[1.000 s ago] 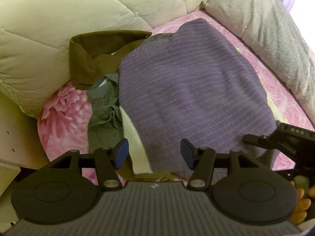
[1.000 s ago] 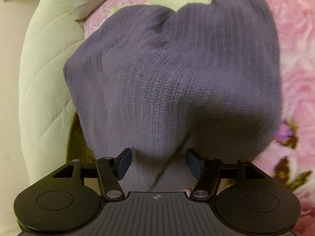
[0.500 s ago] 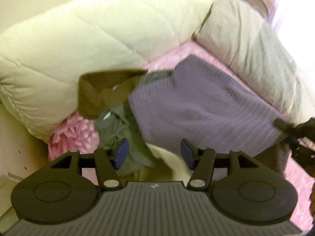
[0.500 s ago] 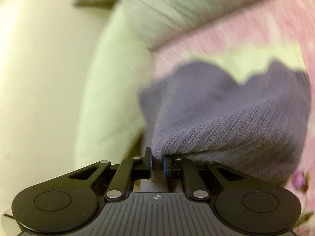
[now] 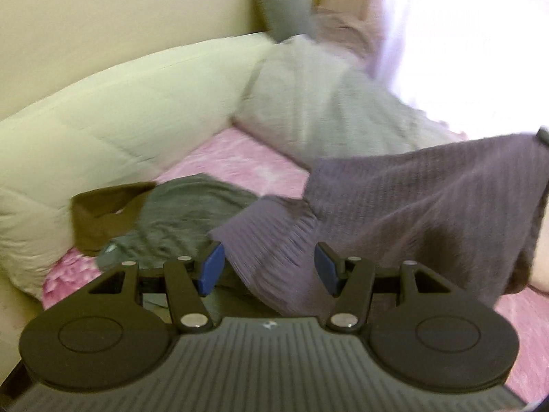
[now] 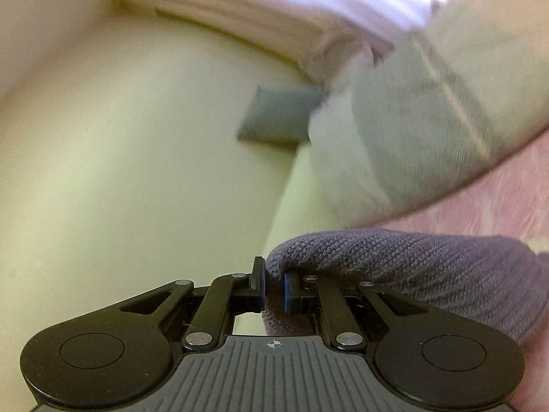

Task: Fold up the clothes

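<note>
On the bed, at my 3 o'clock: sweater hangs lifted, one end trailing onto the grey top.
Right gripper: I have it pinched on a sweater fold.
Left gripper: gaping wide, nothing between its pads; sweater drapes just beyond.
Doing it well: I judge the left should catch the opposite edge level with the right, then draw the knit taut.
Containers: none that I can see.
</note>
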Tool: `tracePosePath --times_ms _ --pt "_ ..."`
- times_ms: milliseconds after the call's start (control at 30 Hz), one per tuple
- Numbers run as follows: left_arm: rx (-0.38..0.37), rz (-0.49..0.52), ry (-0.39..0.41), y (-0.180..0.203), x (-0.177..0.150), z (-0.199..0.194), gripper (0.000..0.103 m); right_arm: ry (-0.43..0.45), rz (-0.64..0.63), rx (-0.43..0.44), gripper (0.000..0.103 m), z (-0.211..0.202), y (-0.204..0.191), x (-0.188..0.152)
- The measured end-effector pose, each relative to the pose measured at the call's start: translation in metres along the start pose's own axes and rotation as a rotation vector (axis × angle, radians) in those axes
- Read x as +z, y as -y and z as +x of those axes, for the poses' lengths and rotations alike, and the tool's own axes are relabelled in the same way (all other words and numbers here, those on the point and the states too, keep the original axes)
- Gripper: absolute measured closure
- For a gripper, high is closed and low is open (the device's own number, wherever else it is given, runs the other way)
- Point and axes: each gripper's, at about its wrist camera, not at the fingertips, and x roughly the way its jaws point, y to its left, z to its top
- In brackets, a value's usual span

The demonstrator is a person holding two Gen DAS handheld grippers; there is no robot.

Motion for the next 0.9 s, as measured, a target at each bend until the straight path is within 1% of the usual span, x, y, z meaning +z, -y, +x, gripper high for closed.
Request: tracePosePath --times_ms 100,200,267,300,333,367,400,433,467,567,700,800,900 --pt "-0.058 0.045 0.011 0.042 -0.01 -0.016 0.049 0.069 -0.034 0.015 0.095 -0.075 -0.029 0.02" --pt "-0.131 0.085 0.015 0.09 -0.026 -0.031 0.049 0.151 -0.06 -0.015 0.095 -0.147 -0.046 0.036" --pt "-0.172 0.117 0.005 0.123 -0.038 -0.04 0.049 0.215 -0.075 -0.085 0.094 -0.191 -0.052 0.05" --pt "-0.188 0.137 -0.008 0.142 -0.046 -0.044 0.049 0.242 -0.086 -0.15 0.093 -0.208 -0.051 0.059" --pt "-0.204 0.157 -0.022 0.162 -0.054 -0.049 0.049 0.253 -0.11 -0.239 0.08 -0.221 -0.044 0.07" --pt "-0.22 0.176 -0.037 0.181 -0.062 -0.054 0.049 0.242 -0.133 -0.351 0.049 -0.23 -0.032 0.078" --pt "-0.236 0.196 -0.052 0.199 -0.072 -0.058 0.049 0.225 -0.156 -0.468 0.033 -0.238 -0.019 0.086" --pt "-0.251 0.215 -0.067 0.216 -0.081 -0.062 0.049 0.208 -0.178 -0.585 0.023 -0.246 -0.006 0.093" --pt "-0.266 0.233 -0.082 0.229 -0.09 -0.068 0.049 0.182 -0.186 -0.65 0.023 -0.26 0.006 0.092" --pt "-0.301 0.283 -0.146 0.261 -0.123 -0.08 0.049 0.098 -0.199 -0.796 0.023 -0.305 0.04 0.081" --pt "-0.305 0.375 -0.24 0.286 -0.156 -0.087 0.049 -0.023 -0.202 -0.958 0.023 -0.368 0.074 0.034" --pt "-0.312 0.455 -0.276 0.304 -0.167 -0.087 0.049 -0.092 -0.216 -1.03 0.023 -0.397 0.085 -0.004" --pt "-0.327 0.531 -0.271 0.325 -0.17 -0.09 0.049 -0.106 -0.218 -1.07 0.023 -0.417 0.082 -0.035"
